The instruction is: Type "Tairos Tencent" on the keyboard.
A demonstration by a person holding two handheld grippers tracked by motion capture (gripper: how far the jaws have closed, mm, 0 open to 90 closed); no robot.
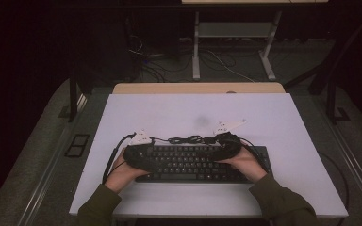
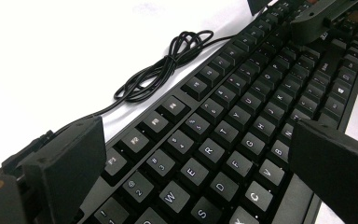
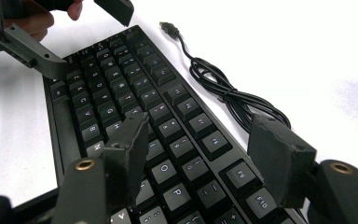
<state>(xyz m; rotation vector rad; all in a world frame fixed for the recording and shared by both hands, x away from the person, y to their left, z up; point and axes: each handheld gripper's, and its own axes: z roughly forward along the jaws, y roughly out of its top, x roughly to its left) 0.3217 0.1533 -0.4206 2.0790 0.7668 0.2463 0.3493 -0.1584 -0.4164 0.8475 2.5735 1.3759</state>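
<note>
A black keyboard (image 1: 193,163) lies flat near the front of the white table (image 1: 188,113), set square to the person, and a gripper hangs over each end of it as if to take it by the ends. The left gripper (image 2: 200,158) stands wide, its jaws straddling the letter rows without touching them, gripping nothing. The right gripper (image 3: 196,154) is likewise released, its jaws spread above the keys at the function-row end, nothing between them. The keyboard's cable (image 2: 161,67) lies loosely bundled on the table just behind the keyboard's back edge, its USB plug (image 3: 168,29) free on the white surface. I'd say that loose bundle could drag if the keyboard is lifted. Behind it the table is bare and roomy; the front edge is close.
</note>
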